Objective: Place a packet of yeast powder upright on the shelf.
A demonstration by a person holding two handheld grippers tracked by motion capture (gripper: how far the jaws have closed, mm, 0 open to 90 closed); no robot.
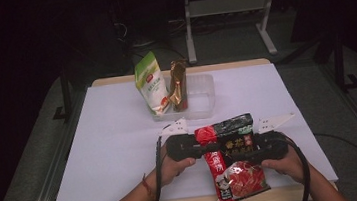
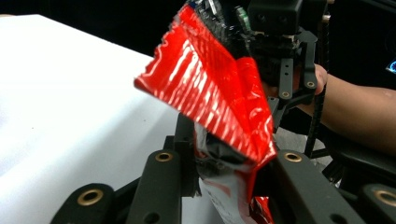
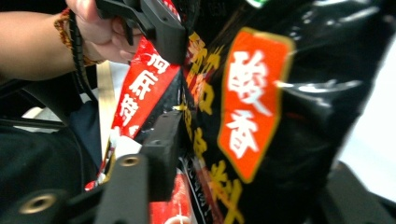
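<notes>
A red and black snack packet (image 1: 233, 160) with a tomato picture hangs over the table's front edge between both hands. In the high view my left gripper (image 1: 206, 148) comes at its upper left and my right gripper (image 1: 252, 148) at its right side. In the left gripper view the jaws of my left gripper (image 2: 229, 172) are shut on the crumpled red edge of the packet (image 2: 210, 93), with the right gripper (image 2: 280, 60) behind it. In the right gripper view the packet's black face (image 3: 261, 116) lies between the wide-set jaws of my right gripper (image 3: 252, 186), which looks open.
A clear plastic tub (image 1: 201, 95) stands at the back middle of the white table (image 1: 120, 137). A green and white bag (image 1: 150, 83) and a brown-gold packet (image 1: 179, 85) stand upright at its left end. Dark floor and a desk frame lie beyond.
</notes>
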